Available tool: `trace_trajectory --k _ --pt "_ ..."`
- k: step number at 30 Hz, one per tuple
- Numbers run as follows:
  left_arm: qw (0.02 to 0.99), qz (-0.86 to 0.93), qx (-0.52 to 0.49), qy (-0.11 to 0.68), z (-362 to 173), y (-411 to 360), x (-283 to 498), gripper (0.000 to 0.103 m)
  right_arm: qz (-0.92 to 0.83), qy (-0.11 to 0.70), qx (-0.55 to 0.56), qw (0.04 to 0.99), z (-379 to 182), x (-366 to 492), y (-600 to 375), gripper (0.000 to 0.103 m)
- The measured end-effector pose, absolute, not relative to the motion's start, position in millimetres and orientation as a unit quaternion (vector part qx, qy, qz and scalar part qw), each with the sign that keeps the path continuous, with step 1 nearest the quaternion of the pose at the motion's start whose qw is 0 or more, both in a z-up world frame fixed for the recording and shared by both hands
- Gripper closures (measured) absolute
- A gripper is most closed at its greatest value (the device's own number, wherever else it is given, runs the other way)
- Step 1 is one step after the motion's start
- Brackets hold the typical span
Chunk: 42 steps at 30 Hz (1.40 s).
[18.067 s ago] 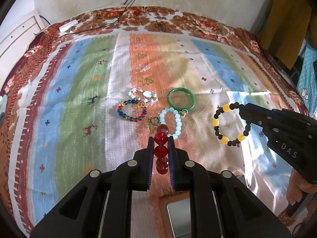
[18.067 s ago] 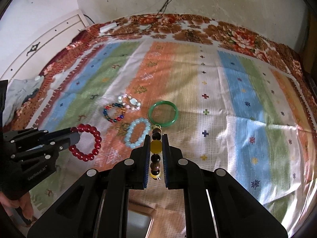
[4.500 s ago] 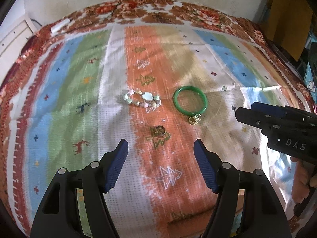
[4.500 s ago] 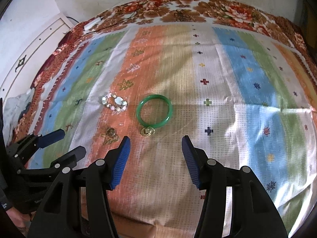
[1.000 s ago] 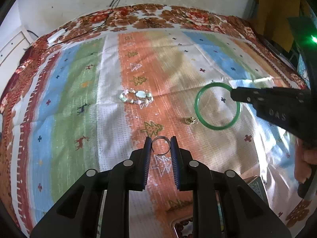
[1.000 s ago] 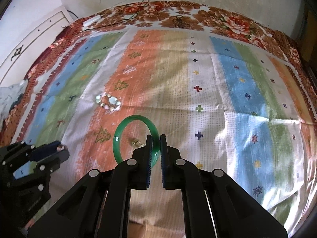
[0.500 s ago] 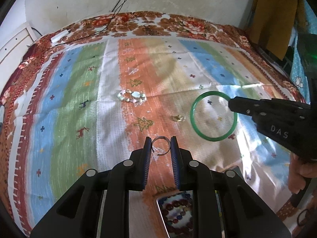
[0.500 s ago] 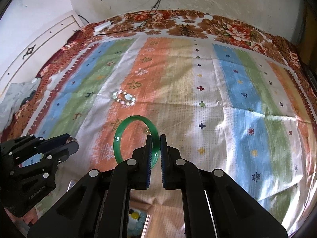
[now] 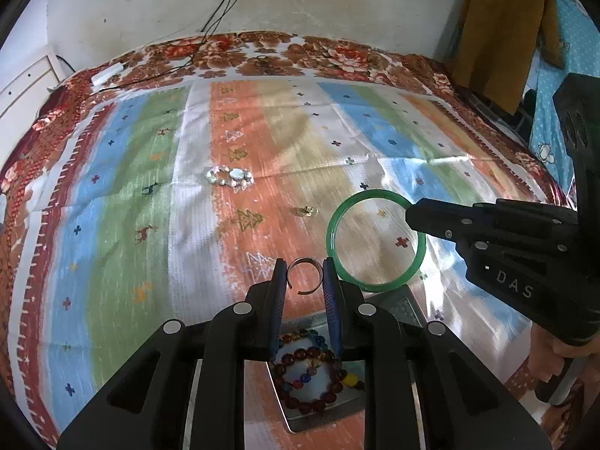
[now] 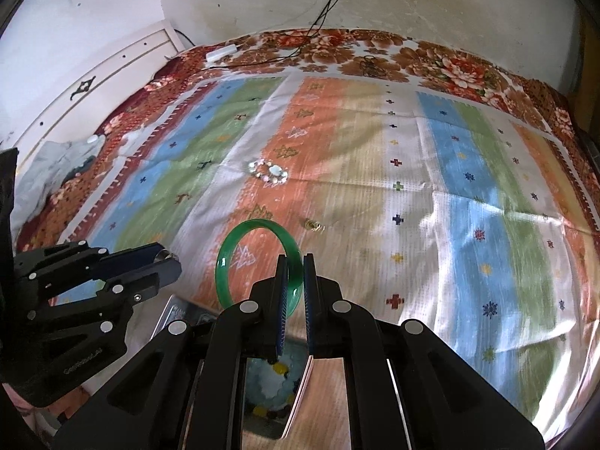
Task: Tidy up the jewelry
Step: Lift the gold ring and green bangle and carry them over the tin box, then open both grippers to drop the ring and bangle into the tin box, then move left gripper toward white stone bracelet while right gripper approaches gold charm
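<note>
My left gripper (image 9: 304,275) is shut on a thin open silver ring (image 9: 303,261), held above the striped cloth. Below it lies a metal tray (image 9: 300,422) holding several bead bracelets (image 9: 307,375). My right gripper (image 10: 295,277) is shut on the rim of a green bangle (image 10: 240,236), lifted over the same tray (image 10: 176,311). In the left wrist view the bangle (image 9: 337,225) hangs from the right gripper (image 9: 410,212) beside my fingers. A pale stone bracelet (image 9: 228,176) and a small gold piece (image 9: 306,210) lie on the cloth farther off.
The striped cloth (image 9: 131,195) covers a floral bedspread (image 9: 262,52). A white adapter with black cables (image 9: 107,73) lies at the far edge by the wall. A brown garment (image 9: 498,30) hangs at the far right. A white cabinet (image 10: 93,86) stands at the left.
Both grippers have drawn back and risen a little with their pieces. The tray of bracelets has come further into view beneath them, and the loose pieces on the cloth look farther away.
</note>
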State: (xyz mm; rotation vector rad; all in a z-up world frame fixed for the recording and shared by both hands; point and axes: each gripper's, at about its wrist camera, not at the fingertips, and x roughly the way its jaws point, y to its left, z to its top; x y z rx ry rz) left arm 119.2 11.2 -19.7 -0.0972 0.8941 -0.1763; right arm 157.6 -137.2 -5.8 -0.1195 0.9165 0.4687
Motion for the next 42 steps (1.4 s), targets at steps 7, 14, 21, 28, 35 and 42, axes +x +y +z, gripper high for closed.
trace_trajectory --k 7,14,21,28,35,42 --pt "0.895 -0.079 -0.050 0.437 -26 11 105 0.084 0.231 0.440 -0.055 0.866 -9 139 -142 0.094" --pt "0.893 -0.080 -0.054 0.439 -29 5 89 0.084 0.241 0.446 -0.059 0.860 -15 122 -144 0.094" --pt "0.888 -0.085 -0.061 0.448 -34 4 84 0.084 0.254 0.458 -0.062 0.850 -22 112 -140 0.093" --pt "0.883 -0.076 -0.061 0.459 -38 6 85 0.061 0.261 0.478 -0.045 0.838 -26 114 -143 0.067" --pt "0.884 -0.062 -0.082 0.456 -36 20 87 0.057 0.255 0.479 -0.044 0.839 -25 118 -145 0.058" --pt "0.885 -0.046 -0.095 0.454 -37 31 94 0.048 0.247 0.476 -0.041 0.843 -23 125 -149 0.055"
